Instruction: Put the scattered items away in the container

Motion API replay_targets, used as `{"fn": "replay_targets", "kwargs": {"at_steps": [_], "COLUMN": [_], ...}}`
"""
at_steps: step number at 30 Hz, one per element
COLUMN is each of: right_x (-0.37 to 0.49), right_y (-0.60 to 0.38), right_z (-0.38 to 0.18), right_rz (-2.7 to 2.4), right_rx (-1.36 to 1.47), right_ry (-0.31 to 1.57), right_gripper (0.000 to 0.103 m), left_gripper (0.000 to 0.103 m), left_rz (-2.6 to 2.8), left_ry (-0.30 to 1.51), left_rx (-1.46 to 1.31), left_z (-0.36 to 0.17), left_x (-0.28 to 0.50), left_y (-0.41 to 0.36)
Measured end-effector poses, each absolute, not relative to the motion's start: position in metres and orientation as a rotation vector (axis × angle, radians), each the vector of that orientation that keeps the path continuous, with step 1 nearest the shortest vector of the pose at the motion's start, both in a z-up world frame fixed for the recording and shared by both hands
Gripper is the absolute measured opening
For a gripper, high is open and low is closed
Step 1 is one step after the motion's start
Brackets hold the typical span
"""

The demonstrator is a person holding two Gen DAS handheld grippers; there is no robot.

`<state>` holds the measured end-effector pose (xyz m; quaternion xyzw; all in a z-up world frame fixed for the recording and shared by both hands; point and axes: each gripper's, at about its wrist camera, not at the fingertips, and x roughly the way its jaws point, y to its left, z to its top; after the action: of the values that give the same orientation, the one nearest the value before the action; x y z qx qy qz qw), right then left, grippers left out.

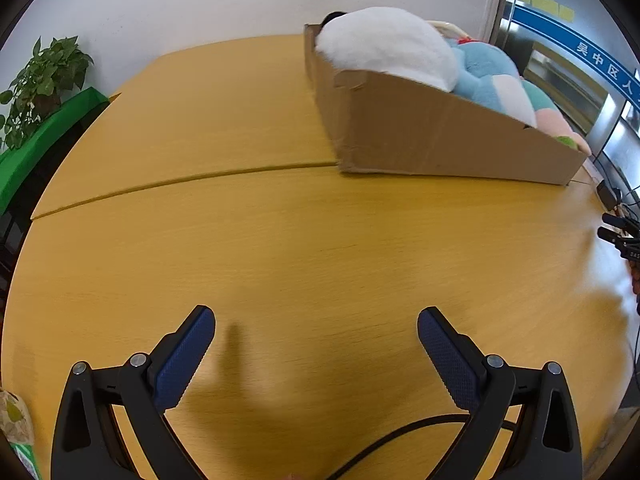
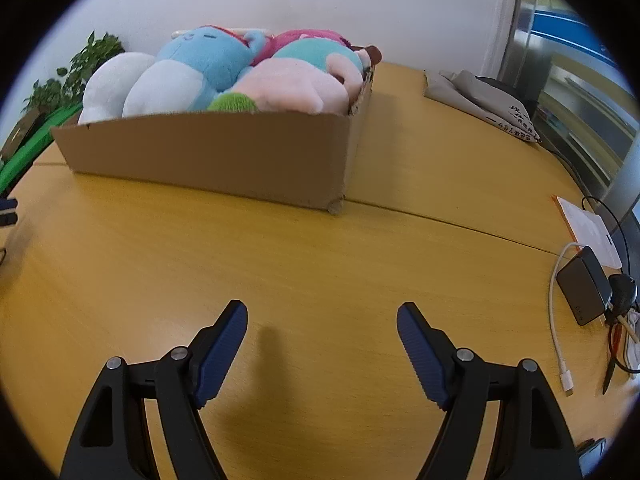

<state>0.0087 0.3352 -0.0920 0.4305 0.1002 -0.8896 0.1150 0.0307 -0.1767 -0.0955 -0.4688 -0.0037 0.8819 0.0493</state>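
Observation:
A shallow cardboard box (image 1: pixel 420 136) stands on the yellow wooden table (image 1: pixel 280 240), filled with plush toys: a white one (image 1: pixel 384 40), a blue one (image 1: pixel 484 68) and a pink one (image 1: pixel 554 120). In the right wrist view the box (image 2: pixel 224 156) holds the same white (image 2: pixel 108 80), blue (image 2: pixel 200 56) and pink (image 2: pixel 288 88) toys. My left gripper (image 1: pixel 316 320) is open and empty over bare table, well short of the box. My right gripper (image 2: pixel 322 312) is open and empty, also short of the box.
A potted plant (image 1: pixel 44 80) and green ledge (image 1: pixel 44 140) stand at the left. A grey bag (image 2: pixel 480 96), a white pad (image 2: pixel 588 232), a black charger (image 2: pixel 584 292) with white cable (image 2: pixel 558 336) lie at the right. A packet (image 1: pixel 16 432) sits bottom left.

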Motion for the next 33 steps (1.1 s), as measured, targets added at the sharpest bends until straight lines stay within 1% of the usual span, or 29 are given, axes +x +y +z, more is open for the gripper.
{"fn": "replay_targets", "kwargs": {"at_steps": [2, 3, 5, 6, 9, 10, 18, 21, 33], "right_x": [0.011, 0.014, 0.018, 0.020, 0.021, 0.019, -0.008, -0.014, -0.022], "right_y": [0.343, 0.346, 0.350, 0.350, 0.343, 0.341, 0.350, 0.354, 0.358], "right_z": [-0.100, -0.100, -0.102, -0.102, -0.106, -0.106, -0.112, -0.111, -0.109], "right_rz": [-2.561, -2.546, -2.507, -2.483, -2.399, -2.377, -2.307, -2.290, -2.288], "right_rx": [1.266, 1.246, 1.222, 1.215, 1.212, 1.205, 1.178, 1.171, 1.167], "right_ry": [0.309, 0.291, 0.277, 0.269, 0.312, 0.326, 0.358, 0.368, 0.371], "right_gripper": [0.079, 0.080, 0.081, 0.083, 0.100, 0.103, 0.103, 0.103, 0.103], "left_gripper": [0.103, 0.103, 0.103, 0.103, 0.103, 0.103, 0.103, 0.103, 0.103], "left_rz": [2.679, 2.677, 2.649, 2.622, 2.576, 2.565, 2.541, 2.537, 2.538], "left_ry": [-0.017, 0.009, 0.124, 0.136, 0.178, 0.181, 0.197, 0.195, 0.191], "left_rx": [-1.457, -1.438, -1.389, -1.367, -1.307, -1.299, -1.295, -1.303, -1.306], "left_z": [-0.106, -0.109, -0.114, -0.115, -0.119, -0.120, -0.122, -0.113, -0.112], "left_x": [0.030, 0.031, 0.038, 0.040, 0.043, 0.043, 0.030, 0.025, 0.023], "left_y": [-0.194, -0.198, -0.198, -0.198, -0.199, -0.200, -0.203, -0.213, -0.219]}}
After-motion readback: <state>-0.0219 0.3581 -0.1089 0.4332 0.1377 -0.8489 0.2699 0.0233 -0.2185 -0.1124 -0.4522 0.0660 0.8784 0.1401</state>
